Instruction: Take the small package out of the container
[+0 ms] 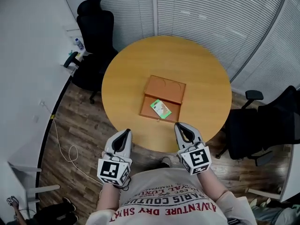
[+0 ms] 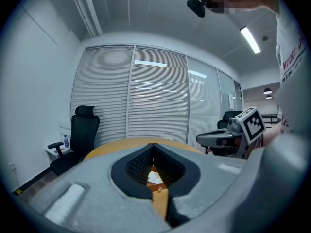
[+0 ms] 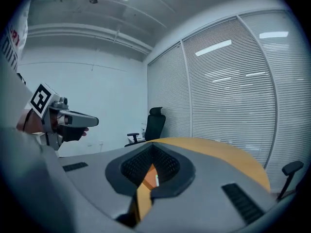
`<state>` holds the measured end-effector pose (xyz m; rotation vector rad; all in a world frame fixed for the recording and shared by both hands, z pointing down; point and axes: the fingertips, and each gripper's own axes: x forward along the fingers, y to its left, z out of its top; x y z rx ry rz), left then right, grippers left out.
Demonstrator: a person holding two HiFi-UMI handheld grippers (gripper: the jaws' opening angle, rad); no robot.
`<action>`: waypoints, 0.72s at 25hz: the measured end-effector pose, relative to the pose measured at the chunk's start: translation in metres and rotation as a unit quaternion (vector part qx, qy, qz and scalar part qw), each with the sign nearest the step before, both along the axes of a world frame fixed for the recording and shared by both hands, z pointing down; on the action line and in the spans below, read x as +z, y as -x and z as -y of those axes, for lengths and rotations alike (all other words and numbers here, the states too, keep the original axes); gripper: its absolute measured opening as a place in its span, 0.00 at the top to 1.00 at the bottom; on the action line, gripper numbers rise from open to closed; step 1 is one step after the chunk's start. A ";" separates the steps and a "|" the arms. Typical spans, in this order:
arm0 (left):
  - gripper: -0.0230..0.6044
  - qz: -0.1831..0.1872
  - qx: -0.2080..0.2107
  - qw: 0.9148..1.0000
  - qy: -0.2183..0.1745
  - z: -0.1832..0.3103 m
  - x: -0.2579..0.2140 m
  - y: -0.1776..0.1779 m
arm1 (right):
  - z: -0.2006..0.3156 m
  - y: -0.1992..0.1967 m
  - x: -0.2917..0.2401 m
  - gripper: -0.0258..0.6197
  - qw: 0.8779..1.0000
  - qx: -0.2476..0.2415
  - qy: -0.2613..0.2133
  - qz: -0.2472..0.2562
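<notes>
An open brown container point(image 1: 164, 89) lies at the middle of the round wooden table point(image 1: 197, 64), its lid folded back toward the far side. A small white and green package point(image 1: 161, 109) lies in its near half. Both grippers hover side by side over the table's near edge, short of the container. My left gripper point(image 1: 126, 133) is shut and holds nothing. My right gripper point(image 1: 180, 127) is likewise shut and holds nothing. In the left gripper view the package point(image 2: 155, 177) shows through the gap behind the closed tips. The right gripper view shows only a sliver of the package point(image 3: 156, 180).
A black office chair point(image 1: 96, 36) stands at the table's far left. Another chair point(image 1: 274, 125) stands at the right. Window blinds point(image 1: 201, 8) curve round the far side. A white cable point(image 1: 65, 149) lies on the wooden floor at the left, beside a white desk edge.
</notes>
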<state>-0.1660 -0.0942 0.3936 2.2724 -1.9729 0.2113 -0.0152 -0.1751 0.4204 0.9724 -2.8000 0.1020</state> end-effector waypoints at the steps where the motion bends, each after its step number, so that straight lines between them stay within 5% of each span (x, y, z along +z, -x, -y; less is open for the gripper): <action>1: 0.94 -0.001 0.000 1.000 0.002 0.011 0.001 -0.003 | 0.010 -0.002 0.001 0.95 1.000 -0.001 0.001 -0.001; 10: 0.94 0.013 0.065 0.998 0.007 0.106 0.003 -0.022 | 0.087 -0.014 0.026 0.95 0.998 0.024 0.047 -0.028; 18: 0.94 -0.011 0.135 0.991 0.025 0.165 0.027 0.024 | 0.111 0.027 0.071 0.95 0.989 0.058 0.094 -0.101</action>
